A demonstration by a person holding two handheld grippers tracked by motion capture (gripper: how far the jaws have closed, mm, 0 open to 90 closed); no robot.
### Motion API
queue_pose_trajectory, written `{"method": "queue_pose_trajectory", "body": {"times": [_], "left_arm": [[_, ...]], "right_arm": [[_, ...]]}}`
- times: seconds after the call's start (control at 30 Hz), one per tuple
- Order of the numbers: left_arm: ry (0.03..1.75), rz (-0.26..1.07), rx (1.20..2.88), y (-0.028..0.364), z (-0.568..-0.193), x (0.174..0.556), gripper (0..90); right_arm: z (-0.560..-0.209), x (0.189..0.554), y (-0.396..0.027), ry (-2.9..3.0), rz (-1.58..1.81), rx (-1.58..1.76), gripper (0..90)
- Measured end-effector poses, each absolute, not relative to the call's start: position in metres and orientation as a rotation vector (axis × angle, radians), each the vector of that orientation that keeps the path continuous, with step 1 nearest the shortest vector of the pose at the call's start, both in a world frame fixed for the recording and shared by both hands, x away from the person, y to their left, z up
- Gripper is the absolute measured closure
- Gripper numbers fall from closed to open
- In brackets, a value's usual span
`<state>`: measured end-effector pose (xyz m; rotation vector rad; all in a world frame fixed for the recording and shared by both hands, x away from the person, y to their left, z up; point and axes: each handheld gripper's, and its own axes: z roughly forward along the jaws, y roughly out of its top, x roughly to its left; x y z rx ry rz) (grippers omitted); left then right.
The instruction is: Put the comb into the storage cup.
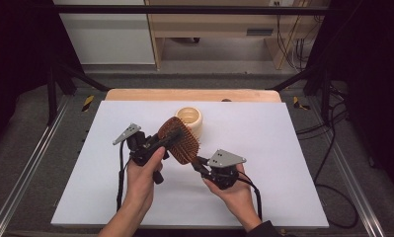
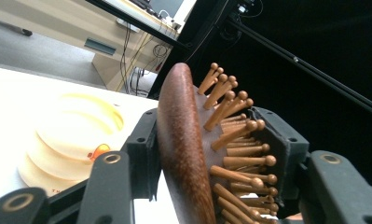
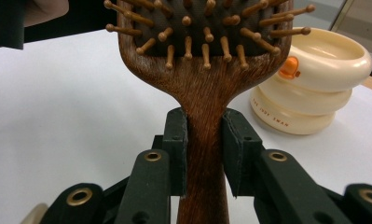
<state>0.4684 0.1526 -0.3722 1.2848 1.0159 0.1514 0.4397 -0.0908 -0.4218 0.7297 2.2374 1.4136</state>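
The wooden hairbrush (image 1: 179, 140) hung in the air above the middle of the white worktop (image 1: 283, 148), clear of its surface. It was a dark reddish-brown paddle brush, broad and rounded at the head, narrowing to a straight handle. Pale wooden pins with ball tips stood in rows out of a dark cushion on its face. It was tilted: the head pointed up and toward the far edge, the handle ran down toward the near right. In the high view the pins faced upward and to the right.
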Motion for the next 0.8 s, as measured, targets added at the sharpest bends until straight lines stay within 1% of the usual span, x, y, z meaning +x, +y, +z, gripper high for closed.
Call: {"method": "queue_pose_trajectory", "body": {"times": [0.27, 0.47, 0.7, 0.77, 0.8], "left_arm": [[1.042, 0.173, 1.294, 0.147, -0.368, 0.467, 50.1], [1.05, 0.154, 1.307, 0.148, -0.367, 0.468, 50.9], [1.005, 0.176, 1.331, 0.142, -0.358, 0.467, 51.5], [0.999, 0.18, 1.336, 0.14, -0.357, 0.467, 51.6], [0.997, 0.177, 1.327, 0.14, -0.356, 0.467, 51.6]], "right_arm": [[-0.426, 0.442, -0.089, 2.248, 1.436, 0.759, 72.6], [-0.427, 0.443, -0.089, 2.26, 1.443, 0.773, 72.4], [-0.425, 0.444, -0.09, 2.243, 1.469, 0.773, 71.5], [-0.425, 0.444, -0.091, 2.239, 1.477, 0.774, 68.2], [-0.425, 0.444, -0.091, 2.234, 1.479, 0.782, 61.7]]}}
